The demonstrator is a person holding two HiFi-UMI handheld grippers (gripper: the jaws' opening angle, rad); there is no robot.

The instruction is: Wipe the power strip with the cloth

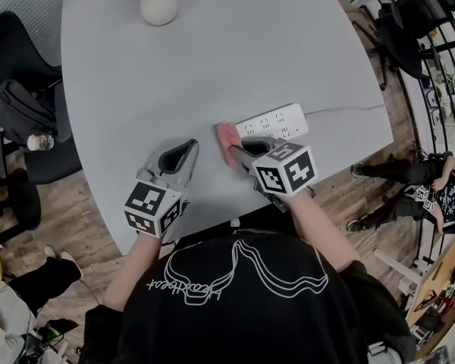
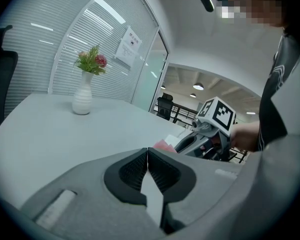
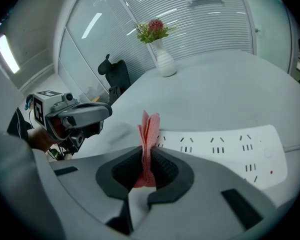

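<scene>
Right tongs (image 3: 148,160) clamped on folded pink cloth (image 3: 149,126), frame centre, cloth upright just beside left end of white power strip (image 1: 277,120) on grey bench (image 1: 212,51), left tongs (image 2: 148,156) closed with nothing between them, lower left, apart from strip

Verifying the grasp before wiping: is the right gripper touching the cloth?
Touching. The right gripper view shows the right gripper with its fingers shut on the pink cloth, pinched between them.

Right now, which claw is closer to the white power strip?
Right. The right claw, shut on the pink folded cloth, is at the left end of the long white power strip; the empty left claw is farther left.
</scene>
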